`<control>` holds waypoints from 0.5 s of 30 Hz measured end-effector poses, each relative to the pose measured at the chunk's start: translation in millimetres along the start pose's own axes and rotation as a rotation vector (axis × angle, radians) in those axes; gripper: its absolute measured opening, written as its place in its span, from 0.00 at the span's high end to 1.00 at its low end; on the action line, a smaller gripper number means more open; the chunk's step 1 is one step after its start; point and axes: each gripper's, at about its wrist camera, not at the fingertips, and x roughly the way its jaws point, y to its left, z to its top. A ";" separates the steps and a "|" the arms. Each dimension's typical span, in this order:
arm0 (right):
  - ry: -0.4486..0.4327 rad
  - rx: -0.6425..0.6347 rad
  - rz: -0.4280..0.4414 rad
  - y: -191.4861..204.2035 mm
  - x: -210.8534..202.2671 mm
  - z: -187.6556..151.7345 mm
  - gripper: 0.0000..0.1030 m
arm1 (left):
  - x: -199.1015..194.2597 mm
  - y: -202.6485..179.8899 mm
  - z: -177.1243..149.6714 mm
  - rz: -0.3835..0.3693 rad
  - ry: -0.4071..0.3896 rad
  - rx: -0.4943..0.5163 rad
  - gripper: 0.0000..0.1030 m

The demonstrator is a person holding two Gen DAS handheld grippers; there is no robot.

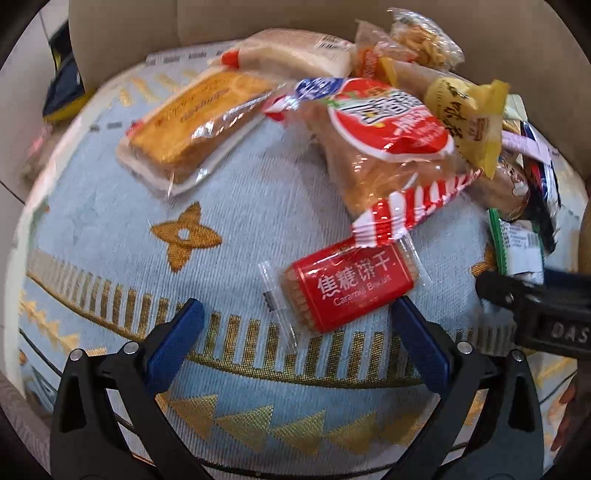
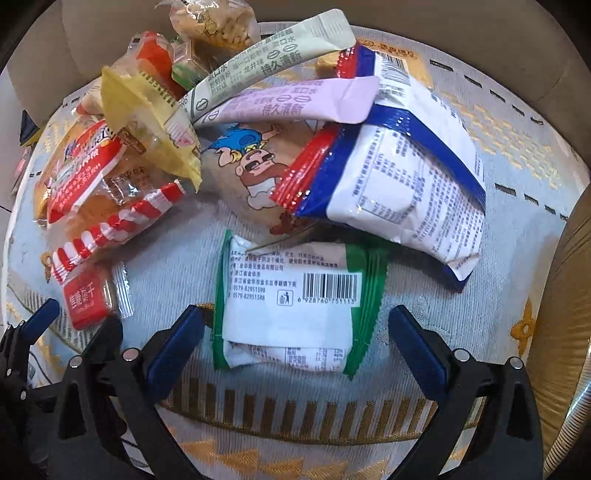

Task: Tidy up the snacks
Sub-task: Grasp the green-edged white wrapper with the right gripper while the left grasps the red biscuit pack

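Observation:
A heap of wrapped snacks lies on a light blue patterned cloth (image 1: 258, 192). My left gripper (image 1: 295, 314) is open just short of a small red caramel biscuit pack (image 1: 351, 288), which sits between its fingertips. Beyond it lie a red-and-white striped bread bag (image 1: 384, 147) and a clear-wrapped cake slice (image 1: 199, 122). My right gripper (image 2: 295, 323) is open around the near end of a green-edged white packet (image 2: 291, 306) lying barcode up. Behind that packet are a blue-and-white bag (image 2: 406, 173), a cartoon-printed packet (image 2: 251, 166) and two long sachets (image 2: 273, 103).
A beige sofa back (image 1: 295, 22) rises behind the cloth. The right gripper's black body (image 1: 539, 310) shows at the right edge of the left wrist view. A yellow-wrapped snack (image 2: 147, 122) tops the pile. A dark blue and yellow object (image 1: 62, 85) lies off the cloth's left side.

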 end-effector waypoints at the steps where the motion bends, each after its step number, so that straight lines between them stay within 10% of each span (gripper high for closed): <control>1: -0.003 -0.001 0.001 2.1 1.1 -0.7 0.05 | 1.1 -0.8 -0.5 -0.002 -0.003 -0.011 0.03; 4: -0.019 0.024 0.012 -5.6 -7.5 -8.1 0.13 | 1.7 -0.7 0.0 -0.009 -0.007 -0.015 0.03; 5: -0.026 0.046 0.009 -13.4 -13.9 -10.9 0.19 | -0.1 -0.2 -0.2 -0.030 -0.015 -0.011 0.21; 6: -0.035 0.072 0.021 -20.9 -20.7 -11.4 0.45 | -7.6 -0.7 -0.8 -0.077 -0.053 -0.005 0.59; 11: -0.077 0.234 0.213 -39.3 -51.1 -33.2 0.51 | -23.4 2.1 -3.3 -0.140 -0.047 0.004 1.00; 15: -0.174 0.271 0.277 -47.4 -93.3 -52.8 0.51 | -37.7 10.7 -8.6 -0.168 -0.079 -0.010 1.00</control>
